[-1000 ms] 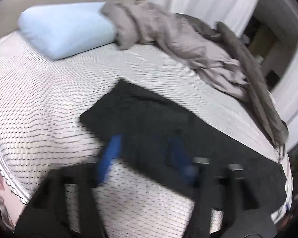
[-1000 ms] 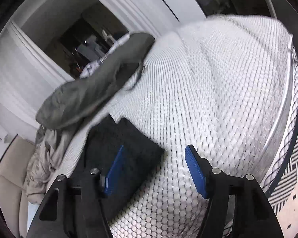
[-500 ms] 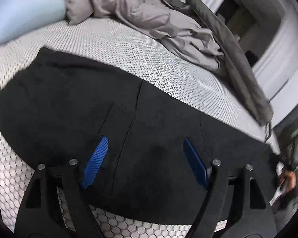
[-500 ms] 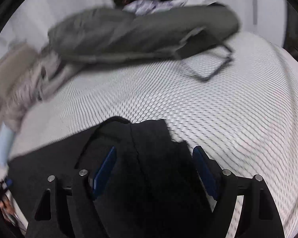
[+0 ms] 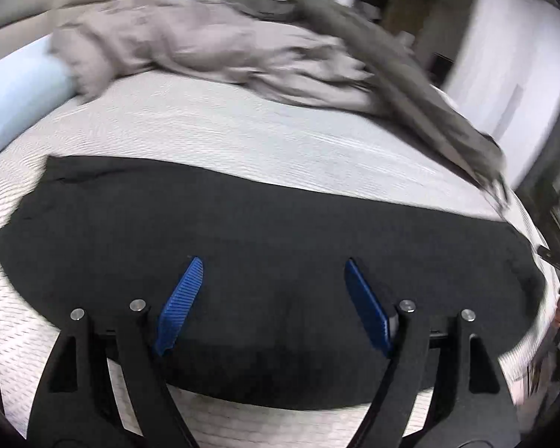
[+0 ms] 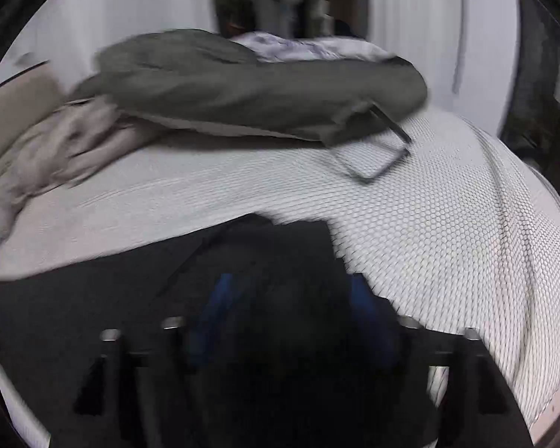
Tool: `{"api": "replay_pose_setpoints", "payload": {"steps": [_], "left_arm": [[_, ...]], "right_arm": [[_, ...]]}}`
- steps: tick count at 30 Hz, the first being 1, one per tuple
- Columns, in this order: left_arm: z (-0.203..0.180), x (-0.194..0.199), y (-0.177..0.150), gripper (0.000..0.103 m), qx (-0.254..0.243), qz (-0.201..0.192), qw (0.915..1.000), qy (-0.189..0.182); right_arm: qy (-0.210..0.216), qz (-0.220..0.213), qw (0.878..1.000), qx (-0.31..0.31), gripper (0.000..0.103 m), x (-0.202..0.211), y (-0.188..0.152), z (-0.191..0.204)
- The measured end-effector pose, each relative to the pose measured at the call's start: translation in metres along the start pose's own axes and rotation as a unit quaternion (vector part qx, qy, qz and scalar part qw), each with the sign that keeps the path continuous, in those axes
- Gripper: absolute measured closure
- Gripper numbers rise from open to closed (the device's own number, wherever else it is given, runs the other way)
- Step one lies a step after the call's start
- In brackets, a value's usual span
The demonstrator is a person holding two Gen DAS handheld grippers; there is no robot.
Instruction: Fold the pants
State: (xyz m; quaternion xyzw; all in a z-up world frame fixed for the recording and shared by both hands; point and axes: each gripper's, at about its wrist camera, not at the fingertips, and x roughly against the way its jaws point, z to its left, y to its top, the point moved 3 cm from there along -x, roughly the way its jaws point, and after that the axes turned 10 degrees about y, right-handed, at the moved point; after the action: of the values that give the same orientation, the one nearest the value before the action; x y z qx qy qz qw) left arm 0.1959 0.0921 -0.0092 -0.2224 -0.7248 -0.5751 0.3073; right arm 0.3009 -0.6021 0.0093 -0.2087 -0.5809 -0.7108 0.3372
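Black pants (image 5: pixel 265 224) lie flat across the near part of the bed, stretched left to right. My left gripper (image 5: pixel 272 272) hovers over their middle, its blue pads wide apart and empty. In the right wrist view the pants' leg end (image 6: pixel 280 246) lies just ahead of my right gripper (image 6: pixel 291 291), whose blue pads are blurred but apart, over the dark cloth with nothing held.
The white honeycomb mattress (image 5: pixel 242 127) carries a heap of grey bedding (image 5: pixel 220 48) at the back, also in the right wrist view (image 6: pixel 242 82). A light blue pillow (image 5: pixel 15 93) lies at far left. The bed's edge drops off at right (image 6: pixel 541 336).
Both grippers have swung round over the pants. The left view now shows the pants' whole length; the right gripper has moved closer onto the leg end. Both stayed open.
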Motion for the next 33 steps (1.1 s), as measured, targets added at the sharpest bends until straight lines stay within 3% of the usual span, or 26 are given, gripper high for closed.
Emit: {"api": "replay_pose_setpoints", "payload": {"steps": [3,6,8,10,13,16,18,19,20,22,23,26,29,32,33], "left_arm": [[-0.074,-0.006,-0.025,0.027,-0.073,0.027,0.9955,-0.054],[-0.133,-0.017,-0.053,0.027,-0.152,0.054,0.9833,-0.085],[-0.152,-0.029,-0.068,0.027,-0.180,0.077,0.9779,-0.074],[-0.152,-0.035,-0.073,0.027,-0.193,0.076,0.9764,-0.058],[-0.121,-0.034,-0.068,0.027,-0.170,0.075,0.9818,-0.038],[-0.077,-0.035,-0.063,0.027,-0.142,0.071,0.9873,-0.004],[-0.047,-0.034,-0.058,0.027,-0.121,0.066,0.9905,0.004],[-0.034,-0.033,-0.057,0.027,-0.114,0.062,0.9914,0.016],[-0.024,-0.030,-0.056,0.027,-0.109,0.058,0.9919,0.032],[-0.007,-0.026,-0.049,0.027,-0.099,0.052,0.9920,0.057],[-0.008,-0.024,-0.047,0.027,-0.093,0.054,0.9929,0.051],[-0.033,-0.017,-0.036,0.027,-0.098,0.050,0.9939,0.007],[-0.095,-0.028,-0.022,0.025,-0.146,0.051,0.9878,-0.016],[-0.152,-0.057,-0.028,0.025,-0.187,0.100,0.9760,-0.049],[-0.160,-0.068,-0.032,0.026,-0.205,0.117,0.9706,-0.045]], "right_arm": [[0.048,0.042,0.997,0.044,0.018,0.001,-0.037,0.060],[0.090,0.077,0.990,0.083,0.017,-0.016,-0.071,0.112],[0.108,0.105,0.983,0.104,0.017,-0.037,-0.092,0.135],[0.085,0.115,0.979,0.145,0.017,-0.052,-0.106,0.141],[0.063,0.103,0.979,0.165,0.017,-0.043,-0.103,0.113],[-0.041,0.080,0.988,0.124,0.017,-0.029,-0.090,0.035],[-0.124,0.061,0.987,0.082,0.015,-0.019,-0.086,-0.021],[-0.137,0.051,0.988,0.058,0.016,-0.014,-0.086,-0.040],[-0.116,0.042,0.992,0.027,0.016,-0.009,-0.086,-0.056],[-0.121,0.036,0.992,0.025,0.015,-0.003,-0.082,-0.054],[-0.131,0.036,0.990,0.039,0.015,-0.001,-0.080,-0.046],[-0.077,0.027,0.994,0.070,0.015,0.002,-0.067,0.010],[0.002,0.054,0.994,0.091,0.015,-0.021,-0.057,0.064],[0.071,0.105,0.985,0.118,0.015,-0.064,-0.057,0.107],[0.065,0.123,0.981,0.132,0.015,-0.079,-0.058,0.114]]}}
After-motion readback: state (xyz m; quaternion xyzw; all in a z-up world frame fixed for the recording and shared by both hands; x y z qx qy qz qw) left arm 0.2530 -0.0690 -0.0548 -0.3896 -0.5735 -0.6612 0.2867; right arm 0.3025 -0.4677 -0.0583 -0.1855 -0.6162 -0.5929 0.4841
